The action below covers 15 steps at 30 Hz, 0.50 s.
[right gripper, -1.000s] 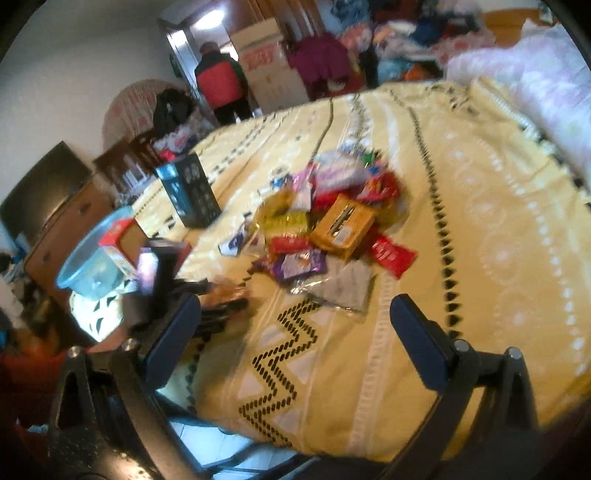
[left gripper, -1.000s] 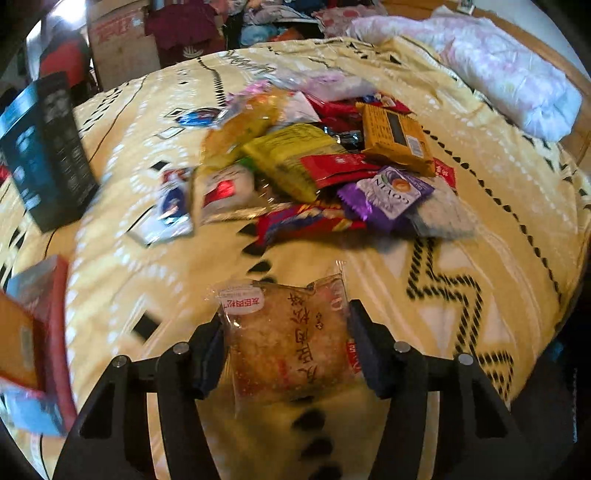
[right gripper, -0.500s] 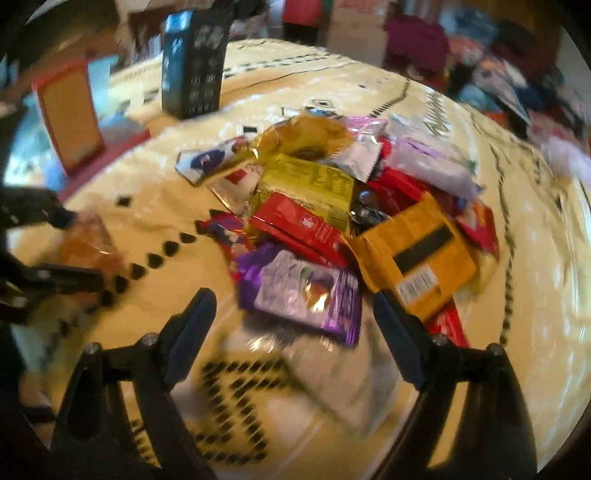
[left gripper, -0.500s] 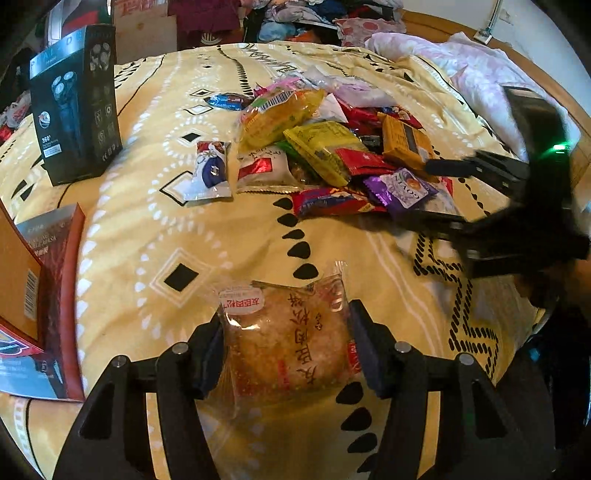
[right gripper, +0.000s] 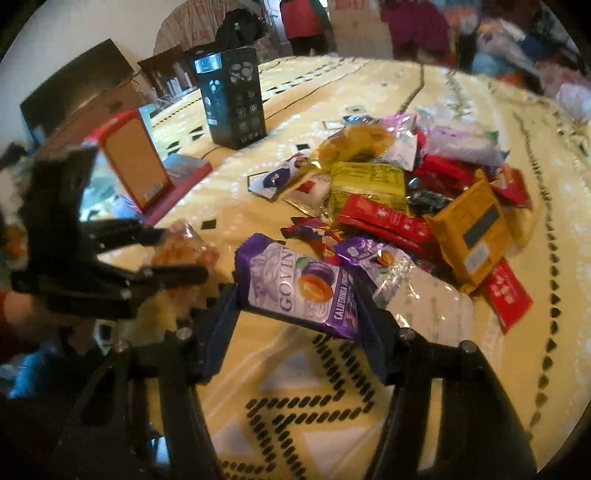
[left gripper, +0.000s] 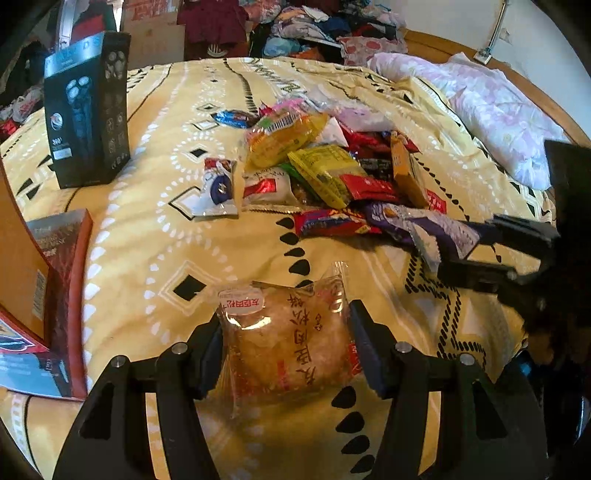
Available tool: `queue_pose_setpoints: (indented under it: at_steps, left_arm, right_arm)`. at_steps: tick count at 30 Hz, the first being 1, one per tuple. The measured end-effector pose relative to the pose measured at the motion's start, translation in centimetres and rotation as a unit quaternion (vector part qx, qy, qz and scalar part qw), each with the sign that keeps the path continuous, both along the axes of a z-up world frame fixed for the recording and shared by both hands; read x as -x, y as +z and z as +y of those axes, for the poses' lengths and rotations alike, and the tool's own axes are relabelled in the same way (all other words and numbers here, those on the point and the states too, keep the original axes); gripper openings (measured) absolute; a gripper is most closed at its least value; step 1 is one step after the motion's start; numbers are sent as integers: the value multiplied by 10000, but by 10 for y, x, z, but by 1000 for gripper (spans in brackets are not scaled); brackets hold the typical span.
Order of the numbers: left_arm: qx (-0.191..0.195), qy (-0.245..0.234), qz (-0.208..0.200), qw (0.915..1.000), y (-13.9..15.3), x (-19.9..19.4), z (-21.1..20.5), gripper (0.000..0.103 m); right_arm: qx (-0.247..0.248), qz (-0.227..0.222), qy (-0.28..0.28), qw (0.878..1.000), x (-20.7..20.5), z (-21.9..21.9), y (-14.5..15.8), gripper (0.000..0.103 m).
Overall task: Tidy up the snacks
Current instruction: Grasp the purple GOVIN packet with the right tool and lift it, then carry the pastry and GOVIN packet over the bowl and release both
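Your left gripper (left gripper: pixel 286 345) is closed on a clear-wrapped golden pastry (left gripper: pixel 286 341), both pads pressed against its sides, held just above the near part of the bedspread (left gripper: pixel 147 236). Your right gripper (right gripper: pixel 297 295) is clamped on a purple prune packet (right gripper: pixel 301 284) at the near edge of the snack pile (right gripper: pixel 399 192); the packet's far end tilts up, and you cannot tell whether it still touches the wrappers behind it.

The surface under you is a bed covered in a yellow spread printed with black diamonds, teardrops and white dotted rings. The pile sits around its middle: a yellow packet (right gripper: pixel 365 184), a red bar (right gripper: pixel 384 218), an orange-yellow box (right gripper: pixel 476 232), and silver and pink wrappers heaped together and overlapping. A blue-and-white sachet (left gripper: pixel 218 188) lies just left of the pile, touching only the spread.

Far left on the bed a black shaver box (left gripper: pixel 88 110) stands upright. Nearer, at the left edge, a red-edged open box (left gripper: pixel 55 280) lies with its lid propped up. On the far right a pink floral quilt (left gripper: pixel 495 107) is bunched against a wooden bed frame (left gripper: pixel 443 42).

Beyond the bed the room is crowded: heaps of clothes (left gripper: pixel 317 26), a cardboard carton (left gripper: pixel 155 33), and in the right wrist view a person in a red top (right gripper: pixel 303 18) standing at the far side, with a dark wooden cabinet (right gripper: pixel 77 92) at the left.
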<state>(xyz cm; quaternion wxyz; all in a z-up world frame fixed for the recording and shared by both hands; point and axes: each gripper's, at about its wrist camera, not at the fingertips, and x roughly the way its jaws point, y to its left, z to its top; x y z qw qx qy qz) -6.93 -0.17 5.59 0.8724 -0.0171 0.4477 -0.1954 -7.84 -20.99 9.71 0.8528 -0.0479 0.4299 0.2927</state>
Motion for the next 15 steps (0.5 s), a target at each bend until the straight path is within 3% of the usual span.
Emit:
queue_pose_setpoints:
  at_steps: [5, 15]
  left_arm:
    - [52, 5, -396, 9992, 30, 6, 4, 63]
    - [175, 94, -1320, 9911, 126, 14, 26, 63]
  right_arm:
    - [7, -276, -372, 9989, -2, 3, 10, 62]
    - [-27, -1036, -716, 9920, -21, 6, 75, 62]
